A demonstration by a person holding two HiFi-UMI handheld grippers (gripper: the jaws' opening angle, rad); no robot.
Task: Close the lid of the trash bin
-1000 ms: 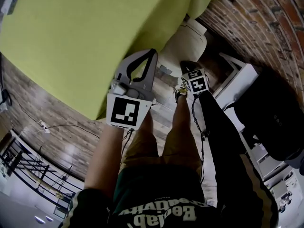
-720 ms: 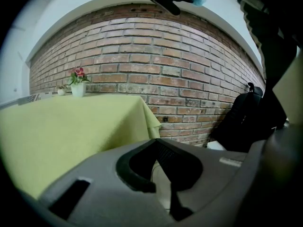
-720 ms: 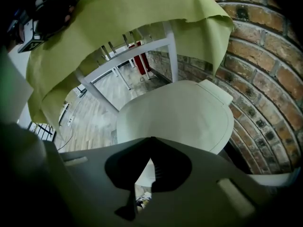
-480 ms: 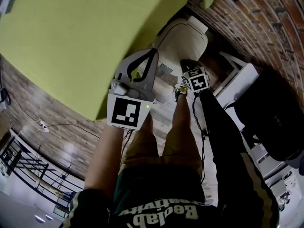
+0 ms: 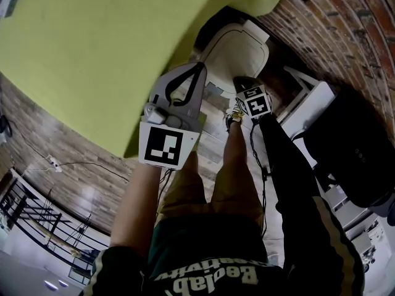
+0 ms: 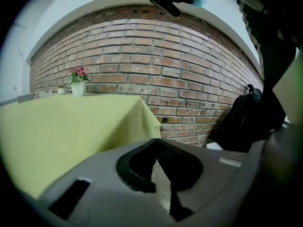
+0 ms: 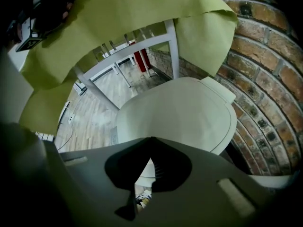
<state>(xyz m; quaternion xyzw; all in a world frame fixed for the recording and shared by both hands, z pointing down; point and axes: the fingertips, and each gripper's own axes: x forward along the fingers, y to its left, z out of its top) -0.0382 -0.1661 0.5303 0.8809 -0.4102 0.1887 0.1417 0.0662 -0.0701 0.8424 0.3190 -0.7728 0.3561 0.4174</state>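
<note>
**One lid brought down, two grippers shut and empty**

Head view: over the last second the white trash bin lid (image 5: 237,51) was swung from a tilted pose to lie flat, so that its whole rounded-rectangle top and inset outline were shown. The closing was therefore judged done or nearly done. The bin was set on the floor between the yellow-green tablecloth (image 5: 111,42) and the brick wall (image 5: 345,23). The right gripper (image 5: 237,81) was held at the lid's near edge; contact could not be confirmed. The left gripper (image 5: 199,69) was held near the cloth's edge, its grey jaws closed into a loop.

Left gripper view: the left gripper (image 6: 154,144) was seen with its tips together and nothing between them. Matte cloth (image 6: 61,131), rough brick (image 6: 156,74) and a small potted flower (image 6: 78,86) were shown.

Right gripper view: the right gripper (image 7: 151,140) was likewise seen closed on nothing, just above the lid (image 7: 180,112), which appeared smooth, glossy plastic with a raised hinge block at the wall side. White table legs (image 7: 142,46) and wood-grain flooring (image 7: 94,122) were visible beyond.
</note>
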